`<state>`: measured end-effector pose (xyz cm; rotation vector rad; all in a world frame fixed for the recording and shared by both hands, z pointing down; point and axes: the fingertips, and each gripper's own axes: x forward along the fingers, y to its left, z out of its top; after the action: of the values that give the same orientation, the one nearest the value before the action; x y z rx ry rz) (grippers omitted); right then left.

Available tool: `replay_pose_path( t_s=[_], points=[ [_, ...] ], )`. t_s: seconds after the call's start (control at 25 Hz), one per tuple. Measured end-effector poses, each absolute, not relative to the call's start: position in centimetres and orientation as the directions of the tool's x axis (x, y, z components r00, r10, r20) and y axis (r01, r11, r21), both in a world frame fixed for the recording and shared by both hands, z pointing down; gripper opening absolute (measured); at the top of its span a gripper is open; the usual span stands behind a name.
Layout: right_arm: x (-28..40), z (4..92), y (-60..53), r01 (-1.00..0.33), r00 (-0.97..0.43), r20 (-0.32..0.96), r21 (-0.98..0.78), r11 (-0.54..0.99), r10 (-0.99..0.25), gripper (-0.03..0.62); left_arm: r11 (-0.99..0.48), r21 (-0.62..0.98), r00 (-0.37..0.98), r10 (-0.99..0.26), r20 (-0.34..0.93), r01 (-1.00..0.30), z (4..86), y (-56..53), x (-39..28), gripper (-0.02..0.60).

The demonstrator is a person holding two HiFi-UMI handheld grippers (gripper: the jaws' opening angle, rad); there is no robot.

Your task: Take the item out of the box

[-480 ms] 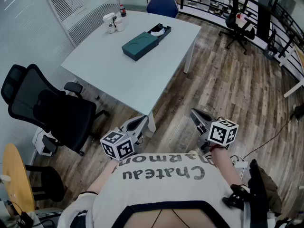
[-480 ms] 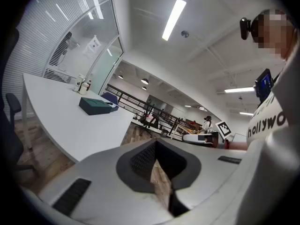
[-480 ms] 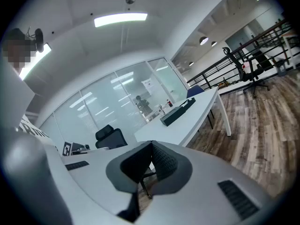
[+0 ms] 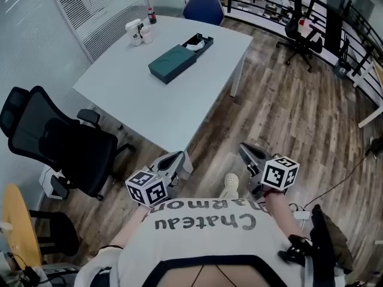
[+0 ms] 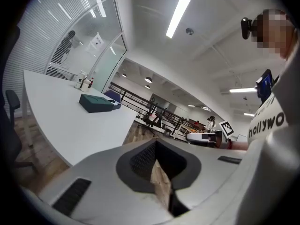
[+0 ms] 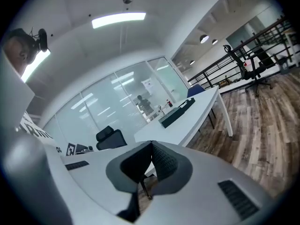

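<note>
A dark green box point(image 4: 172, 63) lies on the far half of the white table point(image 4: 149, 100), with an open black tray point(image 4: 199, 41) at its far end holding something pale. The box also shows far off in the left gripper view point(image 5: 97, 103) and in the right gripper view point(image 6: 177, 112). My left gripper point(image 4: 178, 155) and right gripper point(image 4: 244, 147) hang close to my chest, over the wooden floor and short of the table's near corner. Both are shut with nothing between the jaws point(image 5: 156, 142) point(image 6: 151, 144).
A black office chair point(image 4: 57, 142) stands left of the table, and a blue chair point(image 4: 203, 6) behind it. Cups and a small bottle point(image 4: 139, 30) sit at the table's far left corner. Another office chair point(image 4: 299, 23) and a railing are at the back right. My shoe point(image 4: 229, 184) shows between the grippers.
The view has shifted slightly towards the table, and a shoe has come into sight between the grippers. Both grippers stay shut and in about the same place.
</note>
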<state>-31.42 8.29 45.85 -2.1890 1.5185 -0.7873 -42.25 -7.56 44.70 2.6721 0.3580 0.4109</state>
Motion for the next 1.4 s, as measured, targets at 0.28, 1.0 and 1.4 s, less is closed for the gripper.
replay_pose_path(
  t_s=[0.28, 1.0, 1.4],
  points=[
    [-22.6, 47.7, 8.8, -0.738, 0.151, 0.291, -0.603, -0.303, -0.945, -0.002, -0.874, 0.478, 0.938, 0.233, 0.258, 0.086, 46.2, -7.7, -34.7, -0.012],
    [-5.4, 46.8, 8.6, -0.852, -0.049, 0.351, -0.503, -0.144, -0.935, -0.002, -0.904, 0.427, 0.981, 0.089, 0.171, 0.008, 41.4, -6.2, -15.3, -0.012],
    [-0.2, 47.4, 9.3, -0.794, -0.040, 0.306, -0.588, -0.155, -0.951, -0.002, -0.886, 0.445, 0.959, 0.228, 0.170, 0.132, 42.4, -3.9, -6.5, -0.012]
  ],
)
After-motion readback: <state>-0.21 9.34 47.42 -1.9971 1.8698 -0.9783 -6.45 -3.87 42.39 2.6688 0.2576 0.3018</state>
